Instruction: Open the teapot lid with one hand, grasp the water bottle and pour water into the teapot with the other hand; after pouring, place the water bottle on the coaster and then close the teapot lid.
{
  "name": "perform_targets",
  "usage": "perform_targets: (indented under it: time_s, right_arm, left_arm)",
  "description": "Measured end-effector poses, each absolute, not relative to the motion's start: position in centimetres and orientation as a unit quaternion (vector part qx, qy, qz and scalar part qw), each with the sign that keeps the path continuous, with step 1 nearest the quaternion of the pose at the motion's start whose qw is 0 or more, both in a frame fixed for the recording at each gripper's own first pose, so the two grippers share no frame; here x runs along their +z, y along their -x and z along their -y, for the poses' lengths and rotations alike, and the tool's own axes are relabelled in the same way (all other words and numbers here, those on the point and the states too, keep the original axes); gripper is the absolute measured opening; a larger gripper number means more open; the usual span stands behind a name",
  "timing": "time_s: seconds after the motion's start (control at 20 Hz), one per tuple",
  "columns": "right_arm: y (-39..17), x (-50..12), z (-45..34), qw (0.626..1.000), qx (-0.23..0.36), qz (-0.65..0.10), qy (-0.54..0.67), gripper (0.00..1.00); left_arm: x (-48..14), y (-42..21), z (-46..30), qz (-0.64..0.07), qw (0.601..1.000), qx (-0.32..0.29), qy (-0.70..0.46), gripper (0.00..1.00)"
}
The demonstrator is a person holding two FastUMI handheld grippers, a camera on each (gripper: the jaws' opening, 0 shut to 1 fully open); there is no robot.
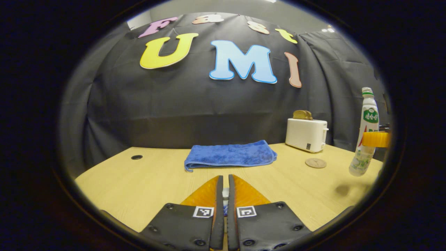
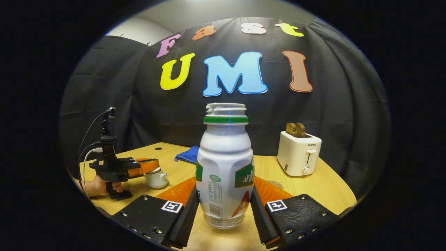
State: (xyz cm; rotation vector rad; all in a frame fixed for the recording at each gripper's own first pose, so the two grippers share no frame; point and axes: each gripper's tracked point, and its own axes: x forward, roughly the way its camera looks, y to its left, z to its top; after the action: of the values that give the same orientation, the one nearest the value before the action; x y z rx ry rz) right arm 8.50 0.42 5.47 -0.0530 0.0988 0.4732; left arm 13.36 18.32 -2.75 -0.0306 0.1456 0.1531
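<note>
A white water bottle with a green neck ring and no cap stands upright between my right gripper's fingers, which press on both its sides. In the left gripper view the bottle hangs slightly above the table at far right, its shadow below it. My left gripper is nearly shut, with a small white piece, the teapot lid's knob, pinched between its fingers. In the right gripper view that left gripper rests on top of the small white teapot. I cannot tell whether the lid is lifted. The round coaster lies near the toaster.
A white toaster with bread in it stands at the back right of the wooden table. A folded blue towel lies at the back middle. A hand holds the left gripper, with cables trailing from it.
</note>
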Motion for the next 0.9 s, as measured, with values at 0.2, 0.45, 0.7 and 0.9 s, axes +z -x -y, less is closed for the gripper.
perform_targets:
  time_s: [0.2,0.45,0.7,0.9]
  right_arm:
    - [-8.6,5.5,-0.8,0.97,0.235,-0.052,0.029,0.73]
    - [-9.2,6.1,-1.0,0.971,0.231,-0.044,0.033,0.73]
    - [-13.3,7.6,0.6,0.981,0.187,-0.034,0.037,0.73]
    - [-18.9,6.8,2.9,0.99,0.132,-0.048,0.022,0.73]
  left_arm:
    - [-2.8,-13.3,-18.3,-0.074,0.994,0.074,0.018,0.18]
    - [-0.2,-11.8,-19.0,-0.049,0.995,0.087,0.016,0.36]
    - [3.5,-5.9,-18.4,-0.01,0.995,0.085,0.054,0.88]
    - [7.0,1.7,-19.3,0.034,0.992,0.115,0.039,0.99]
